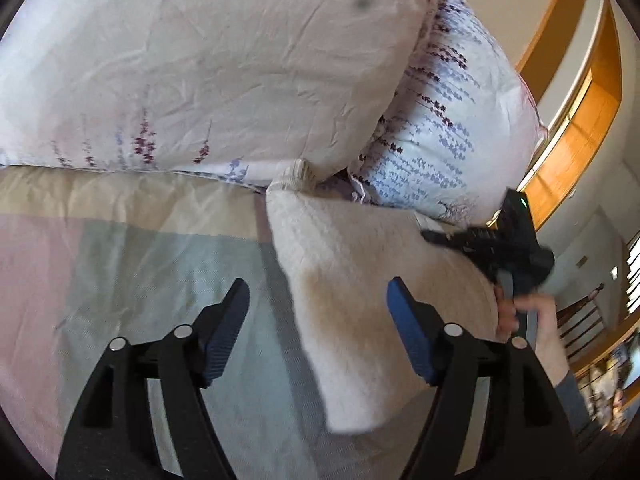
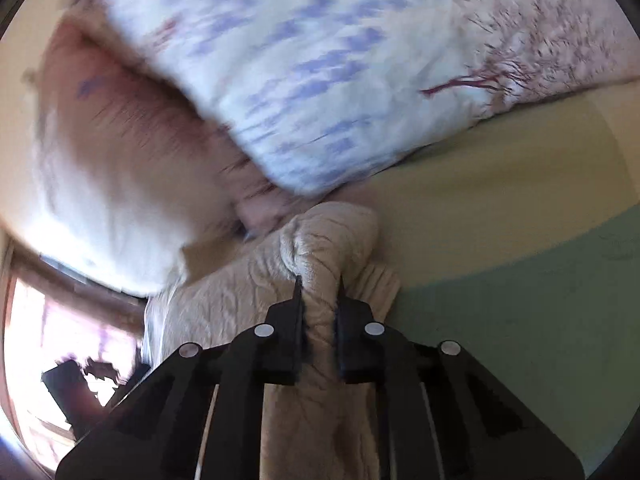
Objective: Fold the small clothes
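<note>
Cream knit fills the nearest ground: a bunched fold of the small garment [image 2: 320, 248] is pinched between the jaws of the right hand-held gripper [image 2: 319, 280], which is clenched on it, the fabric bulging out in a soft knob just past the fingertips. Cable-like ribbing can be made out in the right wrist view, so a thick, fluffy knit is judged here, light for its bulk, limp and without any stiffness of its own. Slipping is thought unlikely; the texture should bite well against the pads. Stretch and sag are the likelier trouble, since a single-point pinch lets everything else droop.

Over on the other side, the left hand-held gripper [image 1: 318, 300] is seen spread wide and grasping nothing, its blue pads hanging above the bed sheet [image 1: 120, 280] and the near edge of the garment [image 1: 360, 300]. The garment is draped across the pastel-blocked sheet, its far end lifted toward the right hand-held gripper [image 1: 472, 240].

A second hold at the free near corner or along an edge seam is suggested, so that the cloth can be carried taut between two points instead of in a lump. A bunched grip mid-panel would be expected to fold crooked.

Farther back, two floral pillows [image 1: 200, 80] are stacked against the head of the bed, touching the garment's far end. Blur is heavy in the right wrist view.
</note>
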Action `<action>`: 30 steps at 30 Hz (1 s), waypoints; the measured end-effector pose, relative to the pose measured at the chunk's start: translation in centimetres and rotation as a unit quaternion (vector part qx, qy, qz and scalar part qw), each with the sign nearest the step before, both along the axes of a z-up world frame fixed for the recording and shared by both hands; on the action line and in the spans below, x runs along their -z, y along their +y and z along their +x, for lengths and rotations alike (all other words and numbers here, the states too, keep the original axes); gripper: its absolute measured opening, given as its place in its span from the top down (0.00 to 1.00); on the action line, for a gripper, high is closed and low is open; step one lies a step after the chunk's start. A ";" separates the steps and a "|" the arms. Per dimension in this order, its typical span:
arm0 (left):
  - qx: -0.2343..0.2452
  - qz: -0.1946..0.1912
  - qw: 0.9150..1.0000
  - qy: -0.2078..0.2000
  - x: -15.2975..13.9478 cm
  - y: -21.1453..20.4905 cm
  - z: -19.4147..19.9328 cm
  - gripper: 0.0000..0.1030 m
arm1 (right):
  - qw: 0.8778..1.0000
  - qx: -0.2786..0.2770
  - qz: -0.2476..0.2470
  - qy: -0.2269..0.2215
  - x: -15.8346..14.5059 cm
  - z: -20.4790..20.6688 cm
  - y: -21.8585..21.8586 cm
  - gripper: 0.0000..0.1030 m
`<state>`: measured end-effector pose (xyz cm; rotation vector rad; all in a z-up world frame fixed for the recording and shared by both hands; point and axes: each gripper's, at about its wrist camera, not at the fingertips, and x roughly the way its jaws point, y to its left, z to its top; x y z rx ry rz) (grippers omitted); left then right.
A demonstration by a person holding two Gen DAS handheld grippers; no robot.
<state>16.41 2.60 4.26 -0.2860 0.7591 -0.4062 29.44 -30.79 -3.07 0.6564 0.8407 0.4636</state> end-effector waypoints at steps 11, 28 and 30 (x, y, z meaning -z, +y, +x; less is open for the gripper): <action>-0.052 0.115 0.991 0.042 3.3 -1.4 -7.6 0.02 | 0.978 0.010 -0.167 -0.121 -1.9 -18.4 1.2 0.03; -0.044 0.232 0.969 0.071 6.3 -5.7 -7.6 0.02 | 0.930 0.037 -0.358 -0.069 4.0 -19.1 8.7 0.01; -0.044 0.234 0.969 0.071 6.3 -5.7 -7.7 0.02 | 0.930 0.038 -0.358 -0.069 4.0 -19.0 8.6 0.01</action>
